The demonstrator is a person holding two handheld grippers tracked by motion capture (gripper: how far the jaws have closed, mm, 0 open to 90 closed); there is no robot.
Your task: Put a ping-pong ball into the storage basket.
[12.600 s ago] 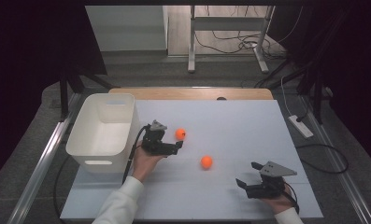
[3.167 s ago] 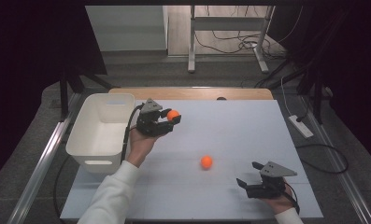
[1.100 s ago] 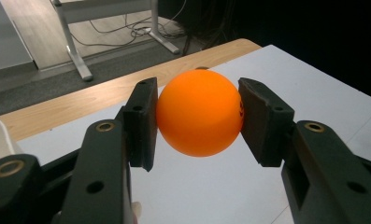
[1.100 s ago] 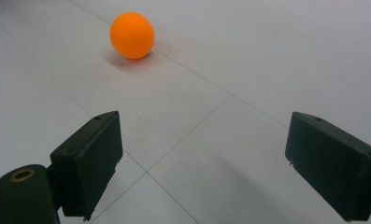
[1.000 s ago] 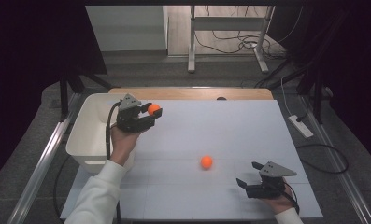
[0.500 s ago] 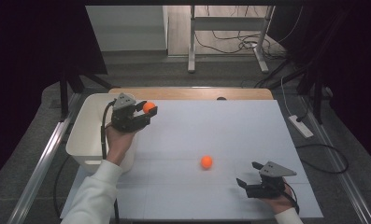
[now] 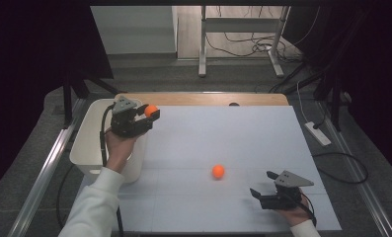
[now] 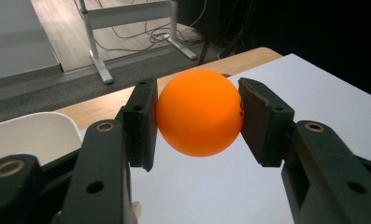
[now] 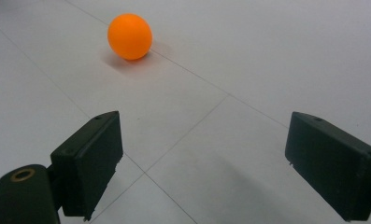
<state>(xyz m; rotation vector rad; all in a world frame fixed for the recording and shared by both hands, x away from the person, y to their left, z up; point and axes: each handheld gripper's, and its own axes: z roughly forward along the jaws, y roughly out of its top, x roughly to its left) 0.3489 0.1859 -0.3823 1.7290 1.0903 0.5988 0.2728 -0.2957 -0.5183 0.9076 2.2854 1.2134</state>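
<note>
The left gripper (image 7: 152, 112) is holding an orange ball (image 8: 199, 112) clamped between its fingers (image 8: 141, 122), lifted above the surface (image 7: 223, 133) at the rim of the white bin (image 7: 85, 148), apparently so the ball can be dropped inside. A second orange ball (image 7: 218, 171) is lying mid-surface. The right gripper (image 7: 263, 186) is resting nearby with fingers (image 9: 87, 161) spread apart, seemingly waiting to collect it.

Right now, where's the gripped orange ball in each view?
High view: the gripped orange ball sits upper left, in the left gripper, by the white bin.
Left gripper view: centre frame, pressed between both pads.
Right gripper view: not this ball; the one there is the loose ball.
Shared landmark: white table.
</note>
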